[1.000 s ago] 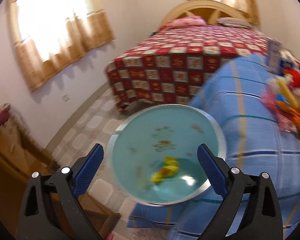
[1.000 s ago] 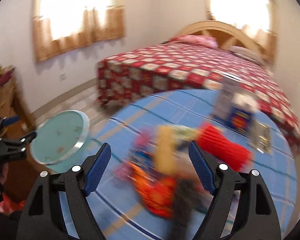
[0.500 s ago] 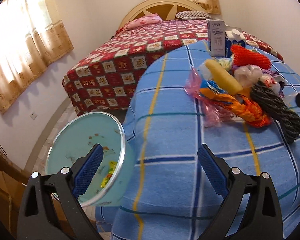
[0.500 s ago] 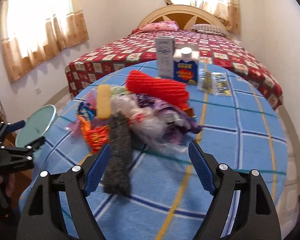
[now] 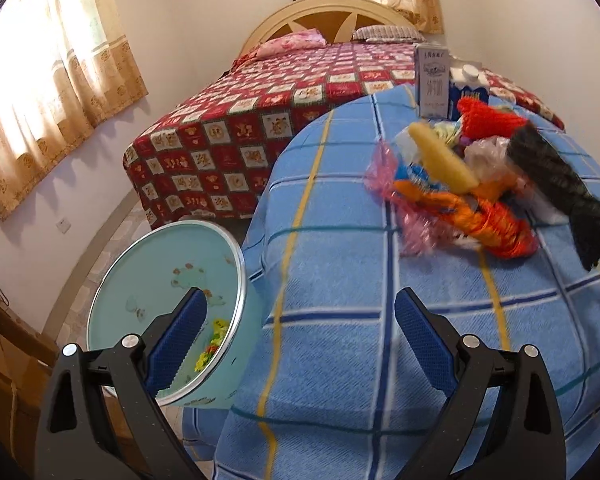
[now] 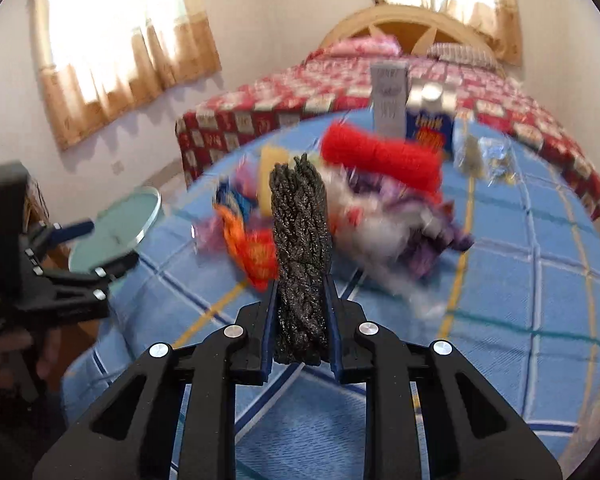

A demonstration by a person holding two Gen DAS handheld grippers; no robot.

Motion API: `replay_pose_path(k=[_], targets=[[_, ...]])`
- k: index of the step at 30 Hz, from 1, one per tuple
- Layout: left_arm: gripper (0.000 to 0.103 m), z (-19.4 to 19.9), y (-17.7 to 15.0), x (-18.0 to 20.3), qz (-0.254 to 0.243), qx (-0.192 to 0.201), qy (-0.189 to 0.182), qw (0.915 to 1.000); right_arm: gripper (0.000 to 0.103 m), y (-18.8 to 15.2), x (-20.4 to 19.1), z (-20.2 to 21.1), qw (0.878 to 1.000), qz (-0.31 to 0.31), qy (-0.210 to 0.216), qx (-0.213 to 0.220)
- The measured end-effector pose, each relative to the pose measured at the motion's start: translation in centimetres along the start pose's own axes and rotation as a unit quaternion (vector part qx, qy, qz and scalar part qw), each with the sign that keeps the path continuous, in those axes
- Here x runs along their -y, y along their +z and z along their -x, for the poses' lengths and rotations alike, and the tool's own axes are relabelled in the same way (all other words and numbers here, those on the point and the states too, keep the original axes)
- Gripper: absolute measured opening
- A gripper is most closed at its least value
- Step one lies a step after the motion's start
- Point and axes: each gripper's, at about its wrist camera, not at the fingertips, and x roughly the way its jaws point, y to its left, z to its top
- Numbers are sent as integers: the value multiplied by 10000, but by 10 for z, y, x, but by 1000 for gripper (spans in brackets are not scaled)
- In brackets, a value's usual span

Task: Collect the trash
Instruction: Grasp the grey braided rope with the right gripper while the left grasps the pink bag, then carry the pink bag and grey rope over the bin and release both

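A: Right gripper (image 6: 300, 316), state? 
B: Clamped on the black knitted strip (image 6: 300, 256). Strip stands upright between the pads at frame centre, its top reaching the middle of the right wrist view. In the left wrist view the same strip (image 5: 556, 184) hangs at the right edge, above the heap.

A: Left gripper (image 5: 300, 332)? 
B: Jaws wide, nothing between them. Blue pads at lower centre, over the blue checked tablecloth (image 5: 340, 280).

A: Bin position? 
B: Pale turquoise bin (image 5: 172, 280), lower left of the left wrist view, just beside the table edge; left pad overlaps its rim. Yellow scrap (image 5: 210, 350) visible inside.

A: Remaining trash? 
B: Heap on the cloth, upper right: orange wrapper (image 5: 480, 216), yellow piece (image 5: 440, 156), red knitted piece (image 5: 488, 118), clear plastic, blurred. Two cartons (image 5: 432, 80) stand behind the heap.

A: Background? 
B: Bed with red patterned cover (image 5: 280, 120), top centre.
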Motion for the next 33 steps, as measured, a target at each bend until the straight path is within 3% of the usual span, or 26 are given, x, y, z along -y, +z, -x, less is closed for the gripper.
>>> replay_pose_path(k=[5, 9, 11, 14, 15, 18, 27, 33], targets=[[93, 2, 17, 20, -56, 198, -157, 9997, 22, 14, 18, 24, 9981, -100, -408, 448], [92, -12, 27, 39, -170, 194, -255, 9993, 23, 14, 40, 25, 9965, -273, -638, 475], [86, -27, 31, 48, -207, 91, -324, 9992, 23, 12, 48, 22, 9959, -290, -718, 464], [63, -50, 31, 56, -209, -315, -643, 9972, 23, 8, 54, 17, 9961, -337, -703, 419], [43, -58, 29, 57, -182, -477, -792, 9955, 23, 6, 54, 15, 9963, -324, -685, 409], [12, -55, 29, 51, -158, -401, -837, 9956, 23, 5, 54, 11, 9966, -274, -665, 402], [8, -2, 41, 7, -275, 334, -240, 9988, 23, 8, 43, 12, 9971, -182, -569, 479], [8, 20, 45, -16, -163, 572, -69, 9982, 23, 23, 26, 17, 9966, -24, -522, 643]])
